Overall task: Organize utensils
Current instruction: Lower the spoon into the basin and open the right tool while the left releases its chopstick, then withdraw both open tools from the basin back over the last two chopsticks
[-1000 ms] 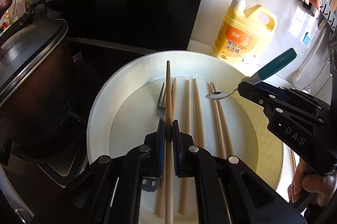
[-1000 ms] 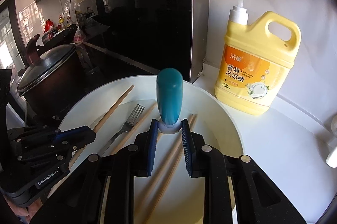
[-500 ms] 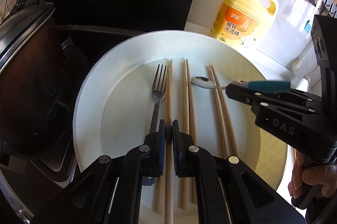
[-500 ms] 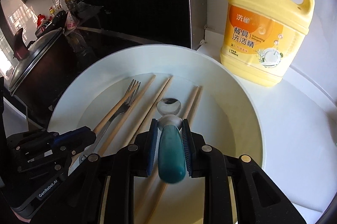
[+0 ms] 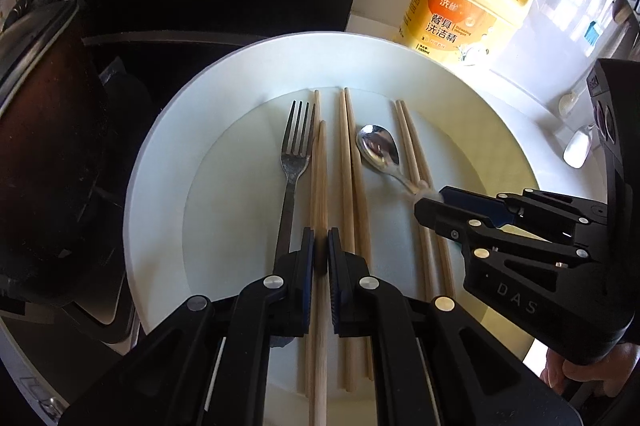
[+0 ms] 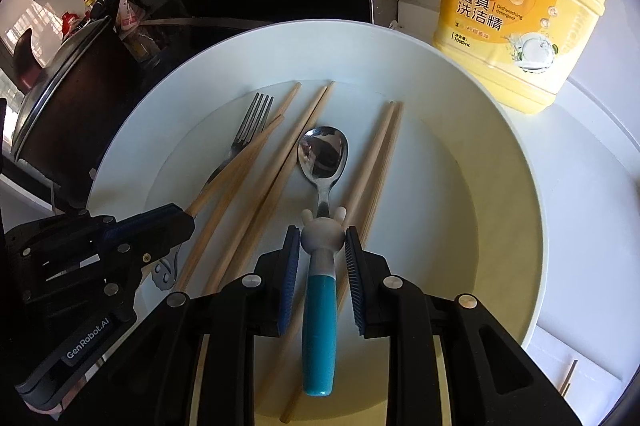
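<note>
On the white plate [image 5: 168,161] everything's lined up pointing the same way: a fork [image 5: 294,161] on the left, then wooden chopsticks in pairs, with the spoon [image 6: 322,161] slotted between the middle pair [image 5: 350,161] and the right pair [image 5: 416,161]. Looks to me like the idea is parallel rows so nothing crosses. The left gripper [image 5: 321,246] has its jaws pinched tight on one chopstick [image 5: 320,161], holding it low right beside its partner next to the fork, probably to seat it flush. The right gripper [image 6: 322,246] has its jaws around the spoon's grey bunny-shaped collar, just above the teal handle [image 6: 319,326]; they look snug but I honestly can't tell if the pads are still pressing or just loosely framing it. The spoon bowl lies on the plate, and the handle seems to ride over a chopstick underneath. Around it: a yellow dish soap jug [image 6: 516,9] far right on the white counter, a lidded pot [image 6: 64,77] on the dark stovetop to the left. The two grippers sit close together, so that's the only real crowding.
</note>
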